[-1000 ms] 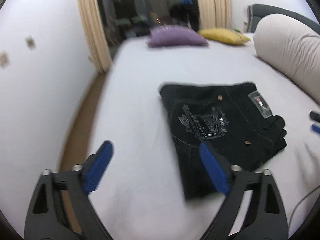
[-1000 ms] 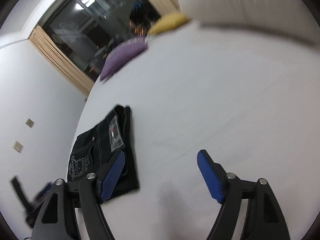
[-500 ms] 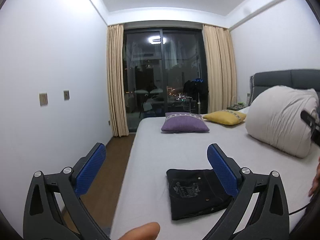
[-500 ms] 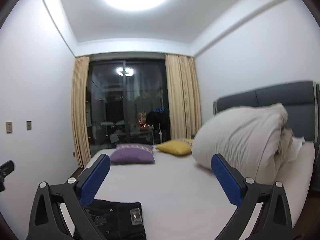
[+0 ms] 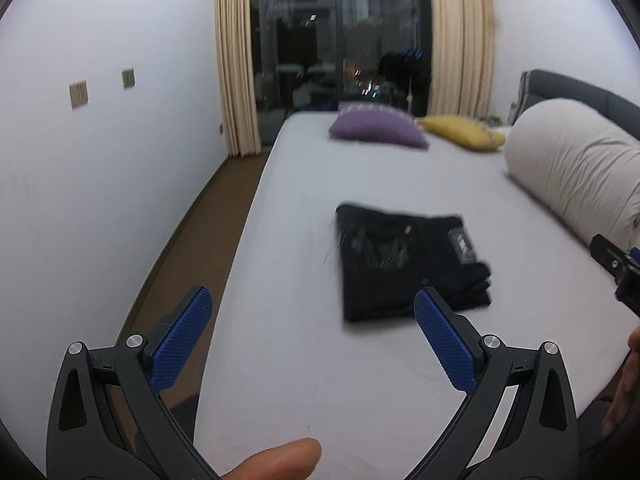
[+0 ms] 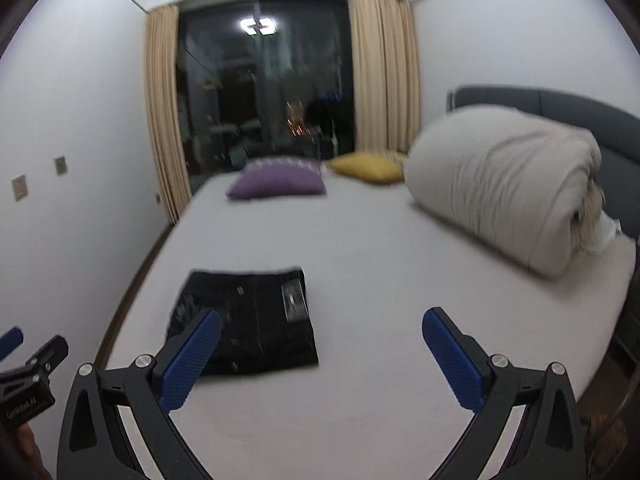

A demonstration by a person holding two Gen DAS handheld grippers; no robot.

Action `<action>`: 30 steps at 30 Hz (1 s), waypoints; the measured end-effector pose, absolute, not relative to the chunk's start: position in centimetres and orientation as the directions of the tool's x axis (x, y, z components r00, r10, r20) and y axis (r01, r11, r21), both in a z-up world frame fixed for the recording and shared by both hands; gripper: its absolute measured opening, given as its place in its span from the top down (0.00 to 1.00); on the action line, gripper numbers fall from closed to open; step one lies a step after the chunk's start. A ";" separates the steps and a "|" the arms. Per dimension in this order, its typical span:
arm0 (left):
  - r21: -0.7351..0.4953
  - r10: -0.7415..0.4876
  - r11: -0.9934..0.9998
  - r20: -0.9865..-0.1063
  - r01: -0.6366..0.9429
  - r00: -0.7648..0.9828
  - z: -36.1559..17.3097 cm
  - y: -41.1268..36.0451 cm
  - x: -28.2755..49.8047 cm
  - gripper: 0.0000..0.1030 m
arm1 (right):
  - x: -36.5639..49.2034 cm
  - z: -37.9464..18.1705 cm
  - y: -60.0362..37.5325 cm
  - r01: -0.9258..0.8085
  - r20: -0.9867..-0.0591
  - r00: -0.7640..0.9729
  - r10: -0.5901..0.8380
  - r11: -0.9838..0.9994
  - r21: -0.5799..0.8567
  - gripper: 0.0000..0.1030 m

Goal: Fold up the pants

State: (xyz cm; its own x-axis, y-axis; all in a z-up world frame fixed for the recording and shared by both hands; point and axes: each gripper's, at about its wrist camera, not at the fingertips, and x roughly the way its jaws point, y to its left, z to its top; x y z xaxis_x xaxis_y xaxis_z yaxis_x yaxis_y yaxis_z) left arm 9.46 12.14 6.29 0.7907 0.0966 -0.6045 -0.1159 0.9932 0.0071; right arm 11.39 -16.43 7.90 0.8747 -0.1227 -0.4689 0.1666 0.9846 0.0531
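The black pants (image 5: 404,264) lie folded into a flat rectangle on the grey bed sheet (image 5: 304,380), a label patch showing near their right edge. In the right wrist view the same pants (image 6: 256,320) sit low and left on the bed. My left gripper (image 5: 310,320) hovers above the sheet in front of the pants, open, nothing between its blue pads. My right gripper (image 6: 320,336) is also open and empty, held above the bed, its left pad overlapping the pants' corner in the picture. Neither gripper touches the pants.
A purple pillow (image 5: 376,130) and a yellow pillow (image 5: 460,132) lie at the far end near the dark window. A rolled cream duvet (image 6: 504,184) lies along the right side against the grey headboard (image 6: 560,108). Wood floor (image 5: 188,224) runs beside the bed's left edge. A fingertip (image 5: 280,460) shows below.
Both grippers have risen and drawn back from the pants, which look smaller now. The right gripper's jaws opened wider and its view rolled upright. The pants lie still.
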 end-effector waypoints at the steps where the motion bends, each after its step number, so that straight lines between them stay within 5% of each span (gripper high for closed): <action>1: -0.002 0.088 0.993 -0.624 -0.114 0.777 5.5 12.2 9.7 0.00 | 11.7 7.4 -16.4 0.167 -0.485 0.866 -0.121 0.985 0.052 0.00; 30: -0.006 0.057 0.996 -0.735 -0.091 0.675 -2.3 11.3 14.5 0.00 | 13.3 1.2 -12.9 0.084 -0.635 0.770 -0.062 0.996 0.004 0.00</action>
